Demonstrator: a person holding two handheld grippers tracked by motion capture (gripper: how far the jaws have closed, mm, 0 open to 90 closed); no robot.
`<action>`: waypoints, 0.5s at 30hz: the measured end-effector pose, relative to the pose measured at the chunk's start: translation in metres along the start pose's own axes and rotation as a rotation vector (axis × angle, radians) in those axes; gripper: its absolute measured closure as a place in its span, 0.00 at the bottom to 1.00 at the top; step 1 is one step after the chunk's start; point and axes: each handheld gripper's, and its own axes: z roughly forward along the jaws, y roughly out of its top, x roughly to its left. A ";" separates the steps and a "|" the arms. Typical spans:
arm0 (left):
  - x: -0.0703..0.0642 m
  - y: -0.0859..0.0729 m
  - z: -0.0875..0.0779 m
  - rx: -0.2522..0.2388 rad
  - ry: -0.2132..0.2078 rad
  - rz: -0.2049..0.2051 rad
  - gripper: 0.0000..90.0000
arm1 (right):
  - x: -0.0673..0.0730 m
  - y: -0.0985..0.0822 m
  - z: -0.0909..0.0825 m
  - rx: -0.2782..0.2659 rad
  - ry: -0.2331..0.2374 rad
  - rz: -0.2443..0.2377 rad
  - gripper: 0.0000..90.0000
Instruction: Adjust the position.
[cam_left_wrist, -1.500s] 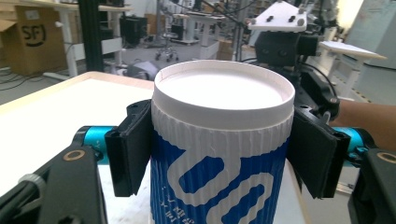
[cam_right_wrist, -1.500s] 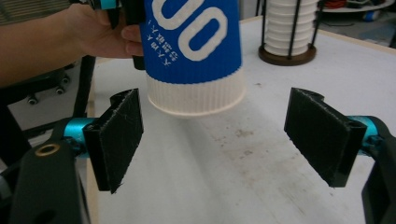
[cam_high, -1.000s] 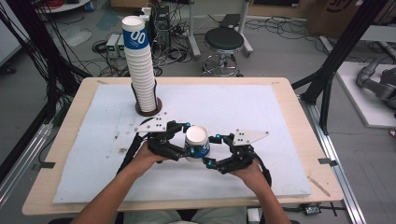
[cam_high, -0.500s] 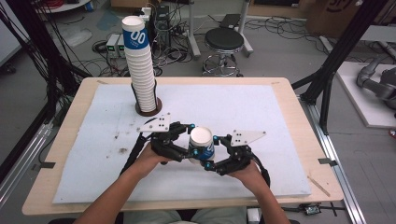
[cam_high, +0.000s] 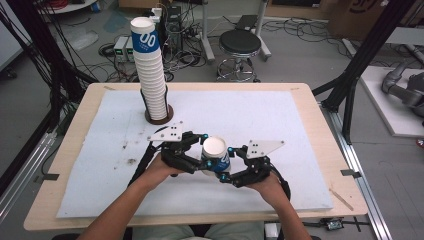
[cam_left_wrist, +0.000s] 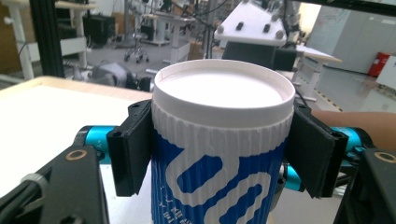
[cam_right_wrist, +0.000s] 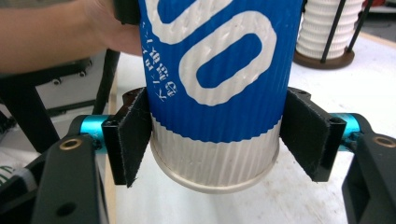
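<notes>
So the table (cam_high: 300, 107) has a white mat (cam_high: 280, 130) over most of it, with some dark specks and smudges on the near left part, and the only other thing on it is a tall stack of cups (cam_high: 152, 75) standing in a round brown base (cam_high: 159, 118) at the far left, with thin black rods running up its sides. That stack sits well apart from the hands, so nothing's blocking the middle of the mat. Behind the table there's a black stool (cam_high: 241, 45), a mess of cables and a couple of small boxes on the floor. The cup (cam_high: 215, 154) in play is held up between the two grippers, just above the mat near the front middle. It's a ribbed white paper one with a blue band, and from above its mouth just looks plain white; I can't tell if anything's in it. The left gripper (cam_left_wrist: 219, 154) is clamped on it just under the rim, pads pressed on both sides. The right gripper (cam_right_wrist: 217, 140) is around the bottom part near the base; its pads touch the sides there, so it looks clamped on too. The blue band has big white rounded shapes like "00" and a line of small white print I can't read. The top cup on the stack has the same blue "00" band.
</notes>
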 end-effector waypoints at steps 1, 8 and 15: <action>0.000 0.000 0.000 0.000 0.000 0.000 0.32 | 0.000 0.001 0.000 0.010 0.002 0.000 0.33; 0.001 -0.001 -0.005 0.101 0.048 -0.034 0.15 | -0.005 0.005 -0.004 0.061 0.005 0.002 0.33; 0.004 0.000 -0.016 0.147 0.041 -0.028 0.15 | -0.007 0.015 -0.006 0.172 -0.023 -0.054 0.33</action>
